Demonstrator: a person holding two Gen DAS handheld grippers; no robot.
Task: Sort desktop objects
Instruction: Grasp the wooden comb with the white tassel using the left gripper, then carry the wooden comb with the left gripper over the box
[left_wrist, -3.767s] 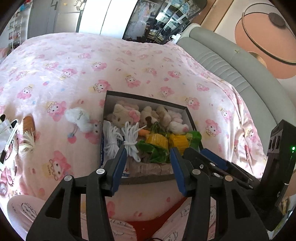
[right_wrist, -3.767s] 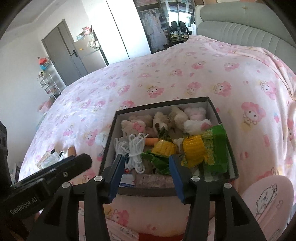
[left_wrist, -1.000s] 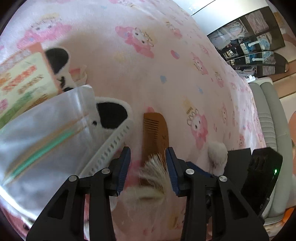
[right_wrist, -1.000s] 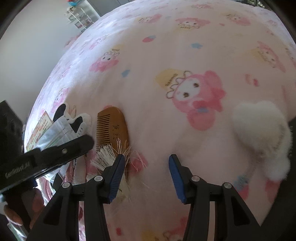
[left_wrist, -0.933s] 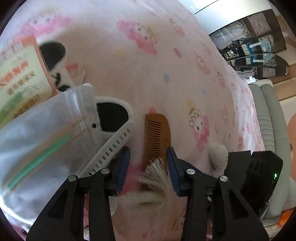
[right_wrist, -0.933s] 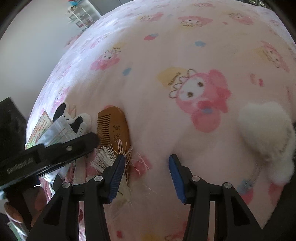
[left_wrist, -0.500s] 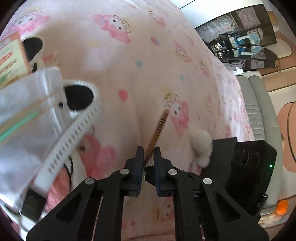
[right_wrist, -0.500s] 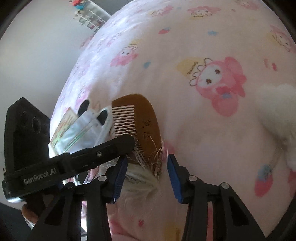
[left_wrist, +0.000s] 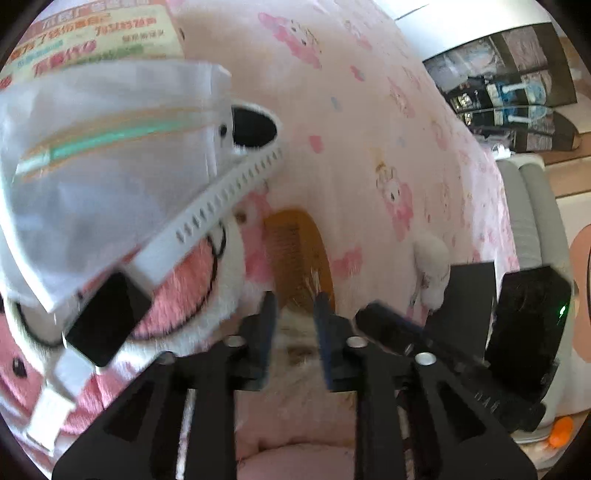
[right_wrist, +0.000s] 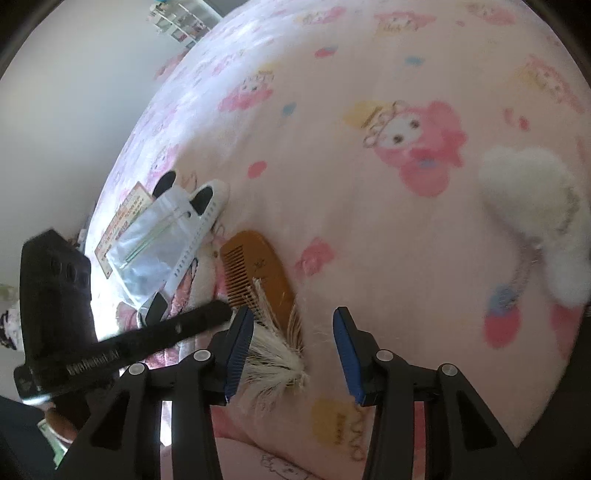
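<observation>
Wooden comb (right_wrist: 258, 271) flat on pink bed (right_wrist: 369, 221), left hand-held gripper (left_wrist: 293, 306) just reopened astride its tassel, right hand-held gripper (right_wrist: 291, 332) half-open, empty.

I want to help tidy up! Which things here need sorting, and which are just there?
To sort:
comb
tassel
pompom
clear bag
watch
card

Just there:
blanket
shelf
</observation>
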